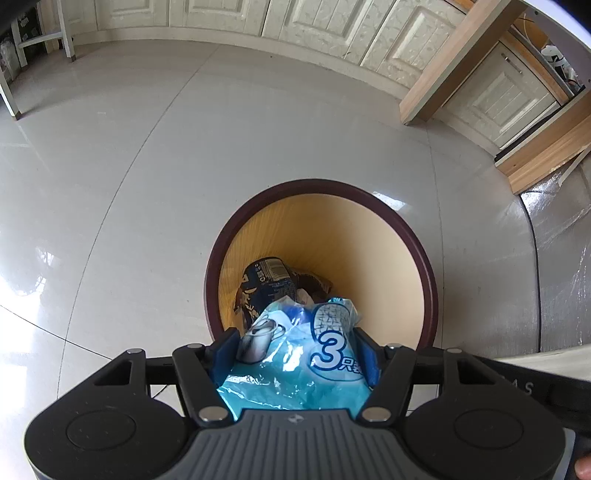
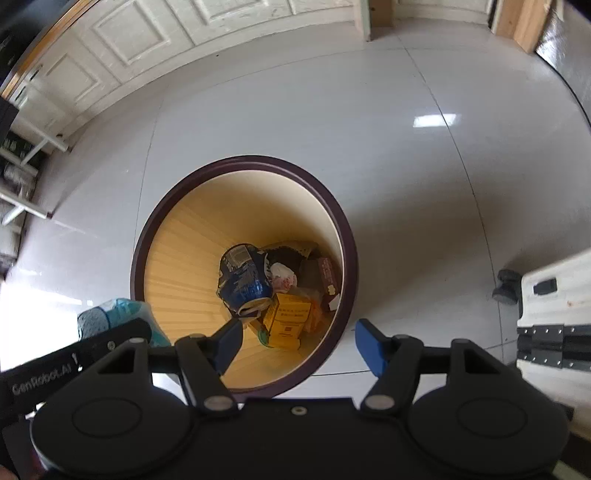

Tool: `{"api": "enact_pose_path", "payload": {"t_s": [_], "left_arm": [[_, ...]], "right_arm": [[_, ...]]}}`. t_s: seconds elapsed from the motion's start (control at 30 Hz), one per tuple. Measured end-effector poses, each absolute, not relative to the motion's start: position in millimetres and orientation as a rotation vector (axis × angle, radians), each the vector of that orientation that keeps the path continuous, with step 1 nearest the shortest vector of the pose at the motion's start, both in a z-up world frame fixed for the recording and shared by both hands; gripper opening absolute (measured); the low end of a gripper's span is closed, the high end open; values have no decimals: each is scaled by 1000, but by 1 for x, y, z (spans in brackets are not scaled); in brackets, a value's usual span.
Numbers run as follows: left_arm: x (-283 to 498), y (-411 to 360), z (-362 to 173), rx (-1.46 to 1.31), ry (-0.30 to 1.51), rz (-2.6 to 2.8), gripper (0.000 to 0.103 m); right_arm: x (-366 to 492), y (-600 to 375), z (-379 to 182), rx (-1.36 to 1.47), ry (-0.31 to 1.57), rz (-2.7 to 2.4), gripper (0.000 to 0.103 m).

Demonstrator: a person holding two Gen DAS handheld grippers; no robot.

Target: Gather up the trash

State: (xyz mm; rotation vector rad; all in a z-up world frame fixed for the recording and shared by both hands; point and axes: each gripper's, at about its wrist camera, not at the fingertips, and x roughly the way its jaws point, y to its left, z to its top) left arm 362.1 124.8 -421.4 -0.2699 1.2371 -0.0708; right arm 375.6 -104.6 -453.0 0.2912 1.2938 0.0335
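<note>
- Between the blue pads of the left gripper: a crumpled light-blue plastic packet with a large "3" printed on it; both pads press its sides, so it is clamped. Packet hangs over the near edge of the bin's mouth.
- Right gripper: jaws stand apart, nothing between them. Left pad lies over the bin opening, right pad just outside the rim.
- Same blue packet shows at the lower left of the right wrist view, beside the bin's outer rim, with part of the left gripper body under it.
- Trash bin: round, dark maroon rim, pale yellow ribbed inner wall, standing upright on the floor directly below both grippers.
- Bin contents: crushed dark-blue wrapper, yellow carton, crumpled white scrap, small dark-red box. All rest at the bottom, touching one another.
- Floor: large glossy pale-grey tiles, thin grout lines, window glare patches.
- Room edge: white panelled cabinet doors along the far wall; wooden frame posts at right in the left wrist view.
- White cart with a dark caster at right of the right wrist view, well apart from the bin.
</note>
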Motion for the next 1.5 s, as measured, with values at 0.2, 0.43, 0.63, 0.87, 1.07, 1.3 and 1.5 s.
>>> {"api": "enact_pose_path", "payload": {"t_s": [0.2,0.43,0.63,0.87,1.07,1.3,1.5], "left_arm": [[365,133,-431,-321,1266,-60,78],[359,138,-435,-288,1301,-55,87],[357,142,-431,-286,1300,-67,89],[356,141,-429,-291,1287,-92,89],[354,140,-428,-275,1288,-101,89],[346,145,-419,-256,1281,-92,89],[338,152,-400,-221,1261,-77,103]], "right_arm": [[374,-102,-451,245,1285,60,68],[370,-100,-450,223,1285,69,68],[366,-96,-448,200,1283,79,68],[363,-96,-446,197,1276,84,68],[362,-97,-444,197,1273,83,68],[356,-102,-437,201,1257,65,68],[348,-104,-416,188,1223,60,79]]}}
